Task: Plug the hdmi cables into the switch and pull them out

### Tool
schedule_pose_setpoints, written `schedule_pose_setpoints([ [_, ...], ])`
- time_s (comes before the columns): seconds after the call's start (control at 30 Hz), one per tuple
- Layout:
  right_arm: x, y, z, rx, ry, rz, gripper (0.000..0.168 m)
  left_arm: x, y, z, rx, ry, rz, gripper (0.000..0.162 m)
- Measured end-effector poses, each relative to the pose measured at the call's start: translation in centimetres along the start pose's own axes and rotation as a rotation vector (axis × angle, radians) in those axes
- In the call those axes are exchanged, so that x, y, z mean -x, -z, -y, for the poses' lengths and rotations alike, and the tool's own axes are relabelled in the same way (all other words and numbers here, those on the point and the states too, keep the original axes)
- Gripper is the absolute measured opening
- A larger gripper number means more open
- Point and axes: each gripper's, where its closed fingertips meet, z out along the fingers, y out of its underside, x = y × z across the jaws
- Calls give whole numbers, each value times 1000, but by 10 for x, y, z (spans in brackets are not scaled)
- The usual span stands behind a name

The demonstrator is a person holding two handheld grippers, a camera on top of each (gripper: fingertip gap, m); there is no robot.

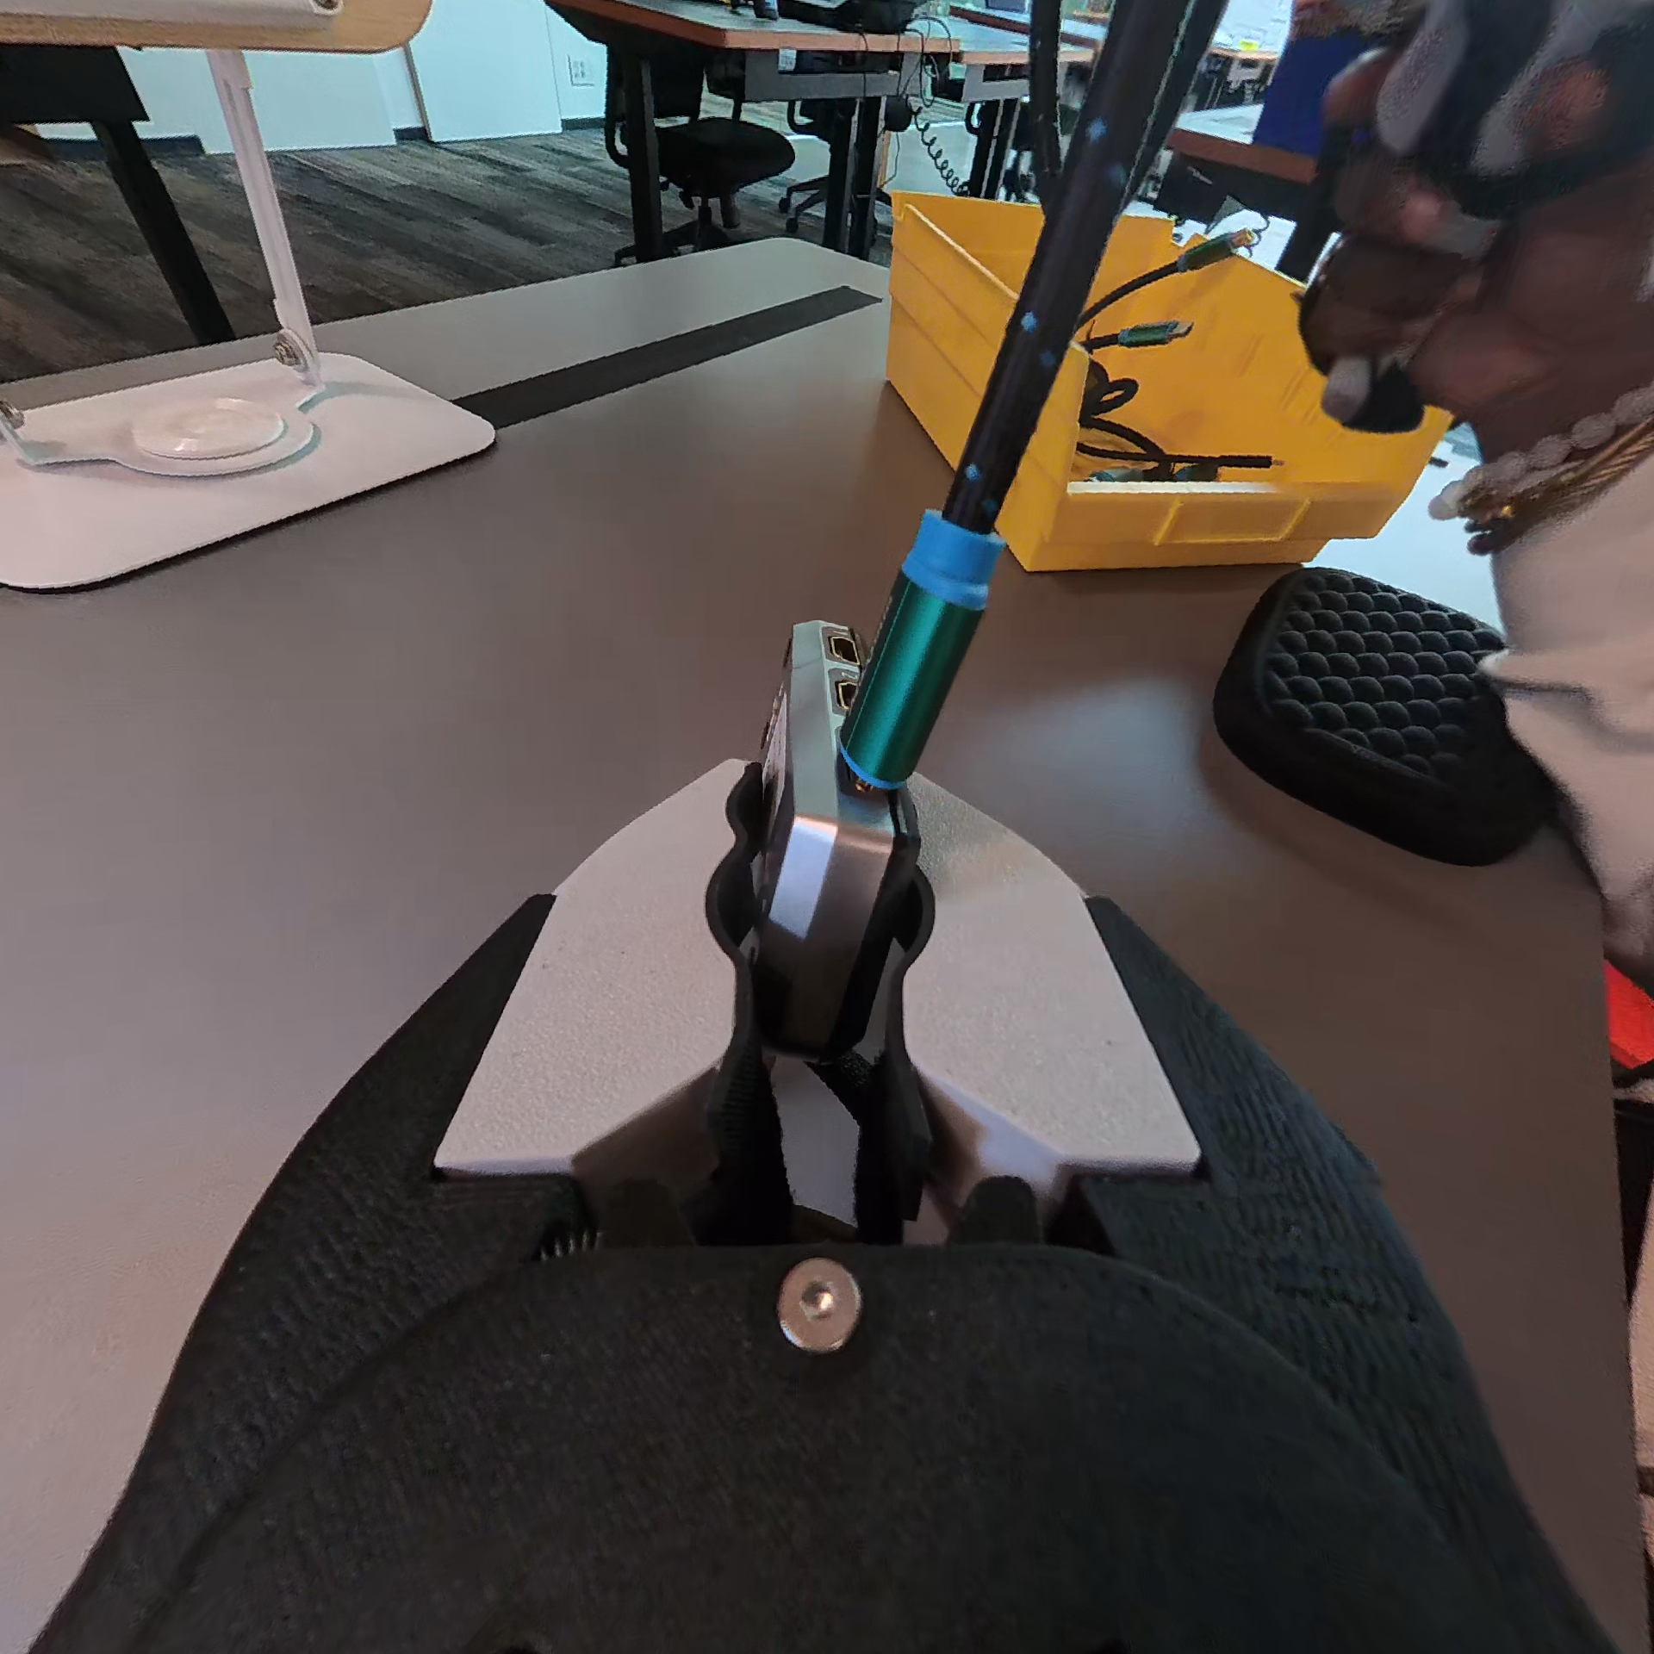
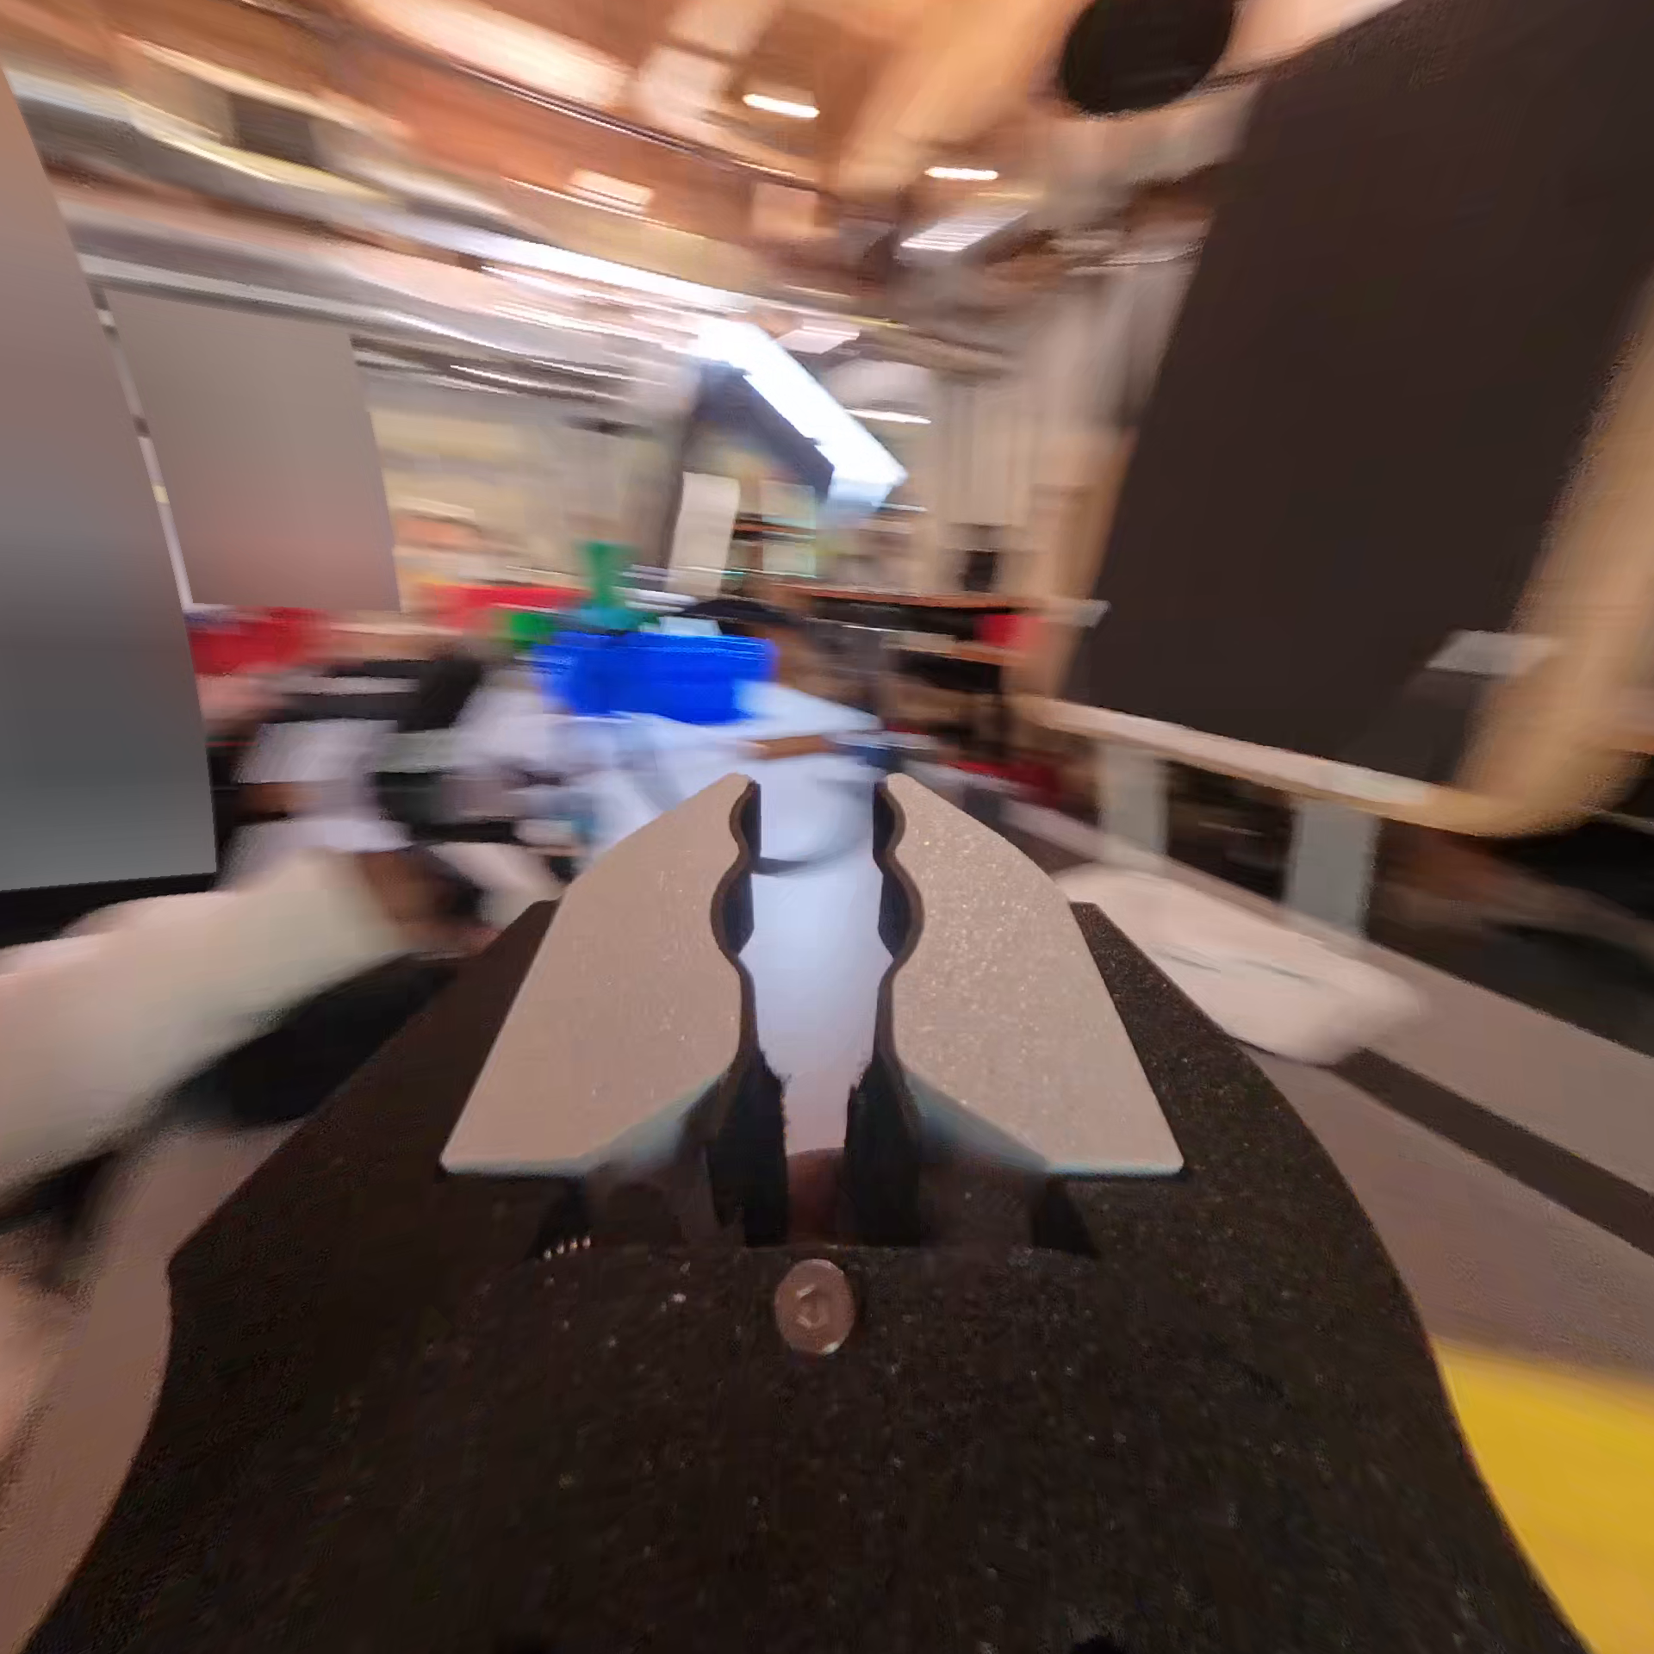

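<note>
Left gripper (image 1: 823, 805) clamps the grey metal HDMI switch box (image 1: 828, 882) on edge above the dark brown table (image 1: 447, 761). Green metal HDMI plug with blue bands (image 1: 913, 667) sits in its nearest port; black braided cable (image 1: 1056, 295) runs up toward a blurred hand (image 1: 1468, 233). Yellow plastic bin (image 1: 984, 376) behind holds more cables. Right gripper (image 2: 814, 810) parted, nothing held; that view is blurred.

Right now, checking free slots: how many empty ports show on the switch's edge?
2, stacked on the switch's far edge: and. The green plug hides the edge below them, so more may exist.
</note>
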Motion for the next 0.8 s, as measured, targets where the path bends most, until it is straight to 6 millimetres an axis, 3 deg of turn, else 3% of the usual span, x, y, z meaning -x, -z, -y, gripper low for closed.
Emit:
schedule_pose_setpoints([
  [0.07,51,-22,-10,22,-134,319,21,1,0,0,-2,-6,14,26],
  [0.17,95,-58,-58,242,-156,458,28,3,-2,1,-6,-21,51,26],
  [0.27,92,-104,-103,376,-143,221,52,6,-5,0,-4,-58,114,26],
  [0.4,95,-136,-99,216,-196,55,47,6,-11,-1,11,-139,199,25],
  [0.43,95,-139,-97,193,-177,25,36,6,-13,-2,21,-165,220,25],
  [0.47,94,-140,-94,170,-144,2,9,6,-14,-4,34,-190,242,25],
  [0.57,90,-136,-97,209,-48,-41,8,8,-18,-7,63,-221,291,24],
  [0.8,90,-127,-85,188,-4,-28,6,-9,-25,-1,31,-174,203,24],
])
